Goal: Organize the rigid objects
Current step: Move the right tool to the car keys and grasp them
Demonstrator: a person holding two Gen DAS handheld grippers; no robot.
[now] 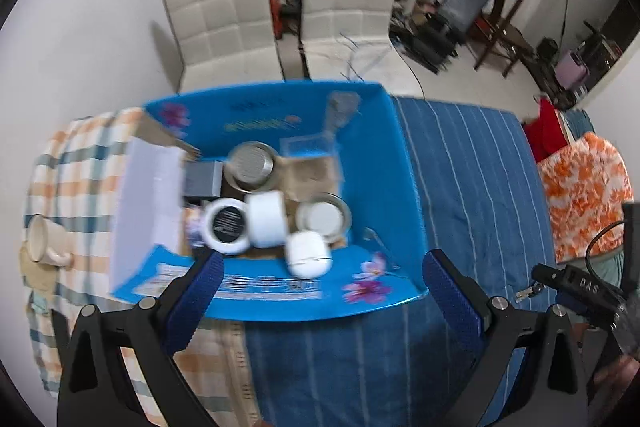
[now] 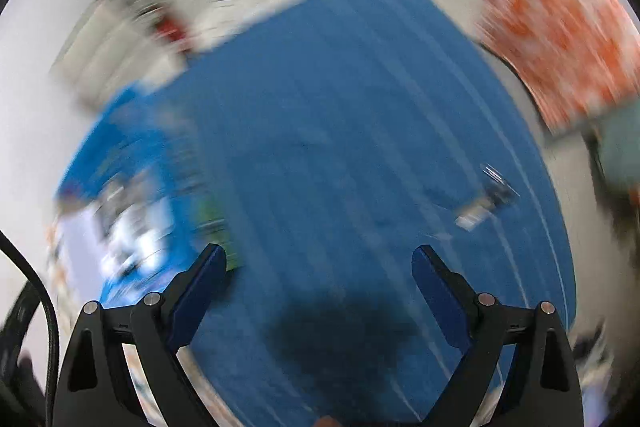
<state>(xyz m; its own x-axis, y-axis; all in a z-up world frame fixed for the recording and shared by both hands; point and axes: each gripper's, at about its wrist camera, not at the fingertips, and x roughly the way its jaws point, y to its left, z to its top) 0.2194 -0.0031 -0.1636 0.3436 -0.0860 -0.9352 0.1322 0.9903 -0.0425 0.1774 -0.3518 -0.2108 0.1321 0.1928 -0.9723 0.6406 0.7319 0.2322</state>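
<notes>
Cream mug [image 1: 46, 239] lies on checked cloth [image 1: 80, 155], left of blue box [image 1: 400, 187] holding tins, jars and a white case [image 1: 309, 254]. Left gripper [image 1: 323, 273] spread wide, empty, above box's near edge. Right gripper [image 2: 320, 259] wide, empty, over striped blue sheet [image 2: 360, 107]; view blurred.

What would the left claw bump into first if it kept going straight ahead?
Probably the near wall of the open blue cardboard box, which sits right between the open left claw. Just past it lies a small white rounded case. Depth is hard to judge.
</notes>
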